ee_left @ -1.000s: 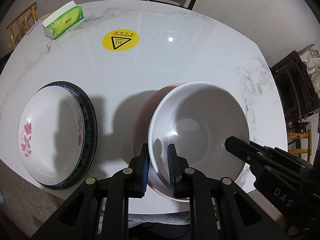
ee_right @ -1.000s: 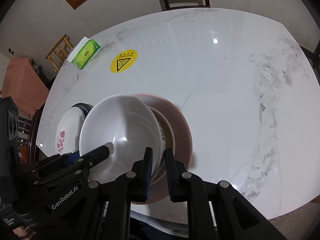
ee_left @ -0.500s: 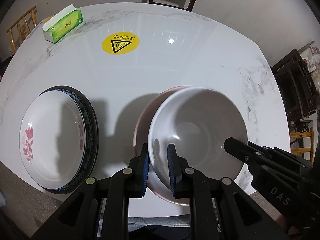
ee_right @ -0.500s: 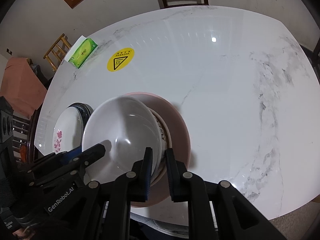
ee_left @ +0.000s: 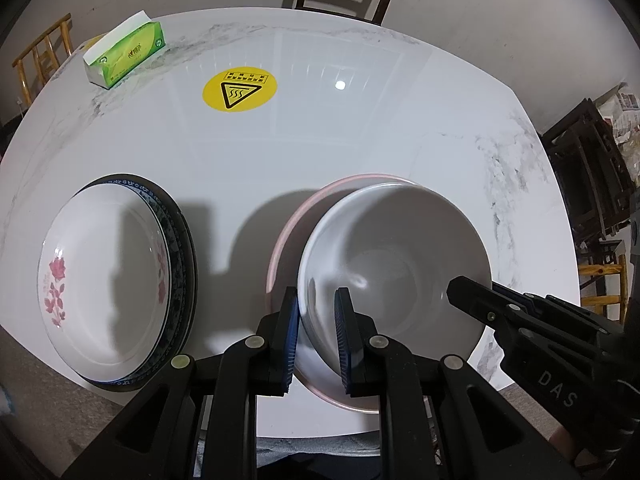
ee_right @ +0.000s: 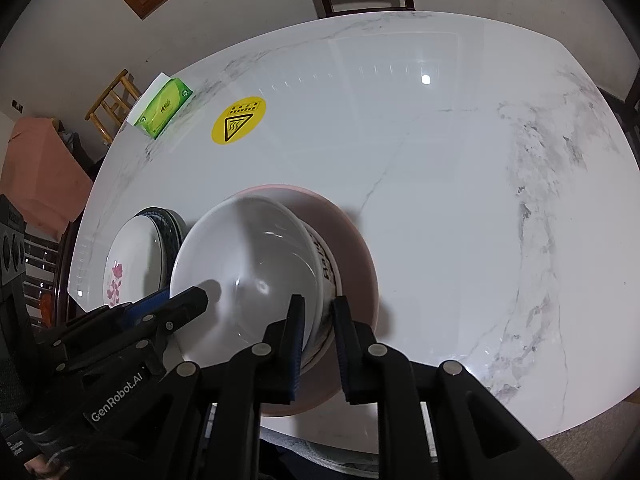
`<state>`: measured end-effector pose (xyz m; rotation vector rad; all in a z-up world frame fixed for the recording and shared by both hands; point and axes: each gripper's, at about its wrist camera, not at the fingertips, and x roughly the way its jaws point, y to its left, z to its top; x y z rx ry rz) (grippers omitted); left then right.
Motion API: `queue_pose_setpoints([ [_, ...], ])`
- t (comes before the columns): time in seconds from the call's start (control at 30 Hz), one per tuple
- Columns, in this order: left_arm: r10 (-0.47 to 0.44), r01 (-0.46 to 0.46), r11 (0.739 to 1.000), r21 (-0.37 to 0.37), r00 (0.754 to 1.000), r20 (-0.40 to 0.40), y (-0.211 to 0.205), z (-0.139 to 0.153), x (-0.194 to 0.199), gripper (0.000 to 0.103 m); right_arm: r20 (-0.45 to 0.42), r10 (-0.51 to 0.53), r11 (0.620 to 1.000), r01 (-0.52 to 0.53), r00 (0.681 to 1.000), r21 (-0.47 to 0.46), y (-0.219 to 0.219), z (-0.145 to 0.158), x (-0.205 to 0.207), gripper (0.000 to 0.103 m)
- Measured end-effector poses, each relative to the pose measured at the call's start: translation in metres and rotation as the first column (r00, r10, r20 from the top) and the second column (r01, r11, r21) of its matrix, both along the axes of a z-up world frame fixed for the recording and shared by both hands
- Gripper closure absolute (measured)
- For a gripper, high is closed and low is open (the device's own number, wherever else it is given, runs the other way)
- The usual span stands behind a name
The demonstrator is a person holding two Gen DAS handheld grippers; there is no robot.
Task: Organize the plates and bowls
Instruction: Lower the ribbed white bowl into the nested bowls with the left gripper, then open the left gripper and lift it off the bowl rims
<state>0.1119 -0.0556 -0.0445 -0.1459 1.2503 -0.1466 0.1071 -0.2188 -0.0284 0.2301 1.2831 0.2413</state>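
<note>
**Two grippers on one white bowl**

The left gripper (ee_left: pixel 317 334) is pinching the near-left rim of the white bowl (ee_left: pixel 394 276) between narrow jaws; the right gripper (ee_right: pixel 318 338) is straddling the opposite rim, jaws narrow, easing apart. "DAS" is showing on the right gripper's body, "GenRobot.AI" on the left's. The bowl is sitting over a pink bowl (ee_right: pixel 352 240) at the worktop (ee_right: pixel 440 160) near edge; dark lettering on the bowl's outer wall is unreadable. At nine o'clock, a flowered plate (ee_left: pixel 100 276) is lying on a mostly hidden dark plate (ee_left: pixel 182 248). Farther, at eleven o'clock, a yellow hot-surface sticker (ee_left: pixel 239 90) and a green tissue box (ee_left: pixel 128 54), print illegible.
</note>
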Motion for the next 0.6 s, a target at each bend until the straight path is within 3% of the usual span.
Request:
queue_pose_setpoints([
  [0.4,0.005,-0.004,0.999,-0.043,1.0,0.01,0.004,-0.0009,-0.001,0.088,0.012,0.002,1.0,-0.002,1.0,-0.002,0.0014,0.0004,-0.0012,0.082],
  [0.6,0.009,-0.007,0.997,-0.071,0.999,0.031,0.0079,0.0003,-0.0036,0.074,0.051,0.018,0.999,-0.016,0.999,-0.036,0.0067,0.0053,-0.0065,0.078],
])
